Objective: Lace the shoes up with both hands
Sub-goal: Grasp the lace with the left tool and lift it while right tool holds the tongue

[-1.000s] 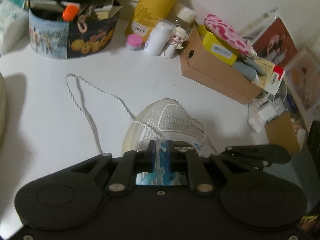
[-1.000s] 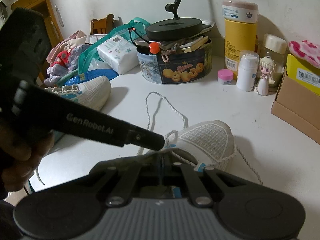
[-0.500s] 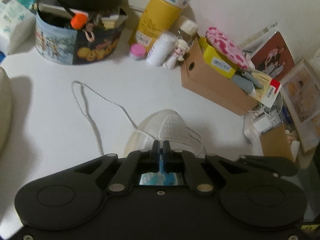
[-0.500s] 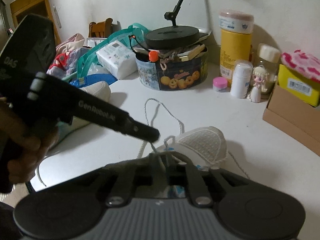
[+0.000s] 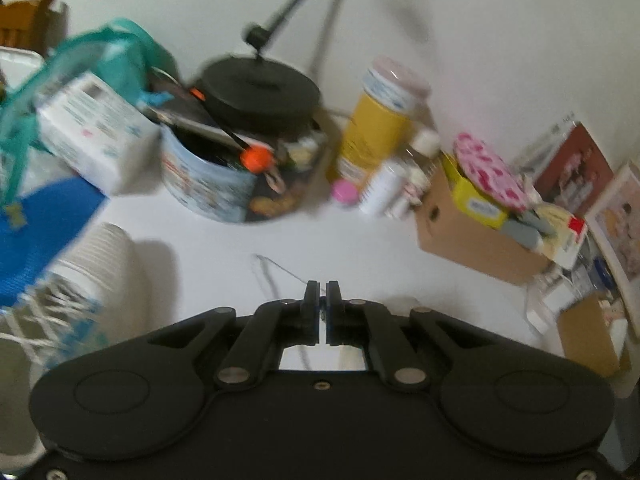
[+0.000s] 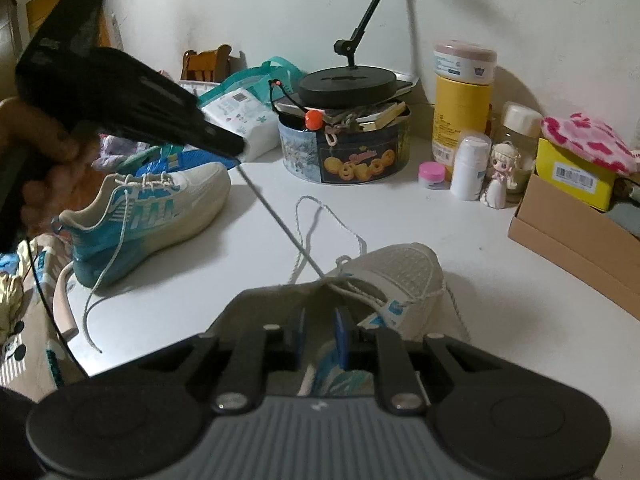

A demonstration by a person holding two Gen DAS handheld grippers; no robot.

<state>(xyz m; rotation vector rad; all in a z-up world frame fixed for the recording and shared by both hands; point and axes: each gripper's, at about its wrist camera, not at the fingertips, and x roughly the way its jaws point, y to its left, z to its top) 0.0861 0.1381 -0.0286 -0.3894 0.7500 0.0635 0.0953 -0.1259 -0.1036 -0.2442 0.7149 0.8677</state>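
Note:
The white-and-blue shoe [image 6: 404, 272] lies on the white table [image 6: 480, 264], toe pointing away. My right gripper [image 6: 320, 338] stands open low over its tongue and collar, the blue pads apart. My left gripper [image 6: 236, 154] is raised at upper left, shut on the white lace [image 6: 280, 224], which runs taut down to the eyelets. A slack lace loop [image 6: 320, 216] rests beyond the shoe. In the blurred left wrist view, the left gripper [image 5: 322, 296] pinches the thin lace [image 5: 280, 270]. The shoe is out of sight there.
A second, laced shoe [image 6: 152, 208] sits at the left. A cookie tin [image 6: 344, 156], yellow canister [image 6: 460, 116], white bottle [image 6: 468, 168] and figurine [image 6: 500, 176] line the back. A cardboard box [image 6: 568, 232] stands on the right. A hand [image 6: 40, 148] holds the left gripper.
My left gripper has risen up and to the left, drawing the lace taut and leaving the shoe behind. My right gripper's fingers have parted from nearly shut to open.

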